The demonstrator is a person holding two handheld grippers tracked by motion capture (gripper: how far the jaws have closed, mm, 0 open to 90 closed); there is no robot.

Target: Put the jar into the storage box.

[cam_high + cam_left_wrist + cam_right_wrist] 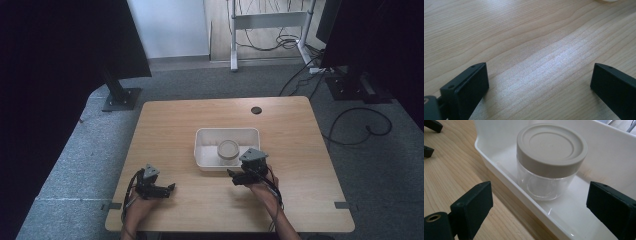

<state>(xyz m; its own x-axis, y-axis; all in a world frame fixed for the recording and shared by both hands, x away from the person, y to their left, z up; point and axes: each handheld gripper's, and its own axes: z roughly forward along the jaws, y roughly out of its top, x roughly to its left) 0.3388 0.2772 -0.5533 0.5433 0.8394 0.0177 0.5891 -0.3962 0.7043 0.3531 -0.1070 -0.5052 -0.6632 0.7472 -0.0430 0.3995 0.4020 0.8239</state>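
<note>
A clear jar with a beige screw lid [228,150] [550,157] stands upright inside a white rectangular tray [205,161] [499,167] at the middle of the wooden table [175,125]. My right gripper [232,177] [539,205] is open just outside the tray's near right corner, with its jaws wide apart, empty, and facing the jar over the tray wall. My left gripper [171,188] [539,82] rests low at the front left of the table, open, with bare wood between its jaws. Its jaw tips also appear at the top left of the right gripper view.
A small dark round grommet [256,110] sits near the table's far edge. Bare wood lies around the tray on all sides. Beyond the table, dark panels on stands [120,97] and loose cables [360,125] are on the grey carpet.
</note>
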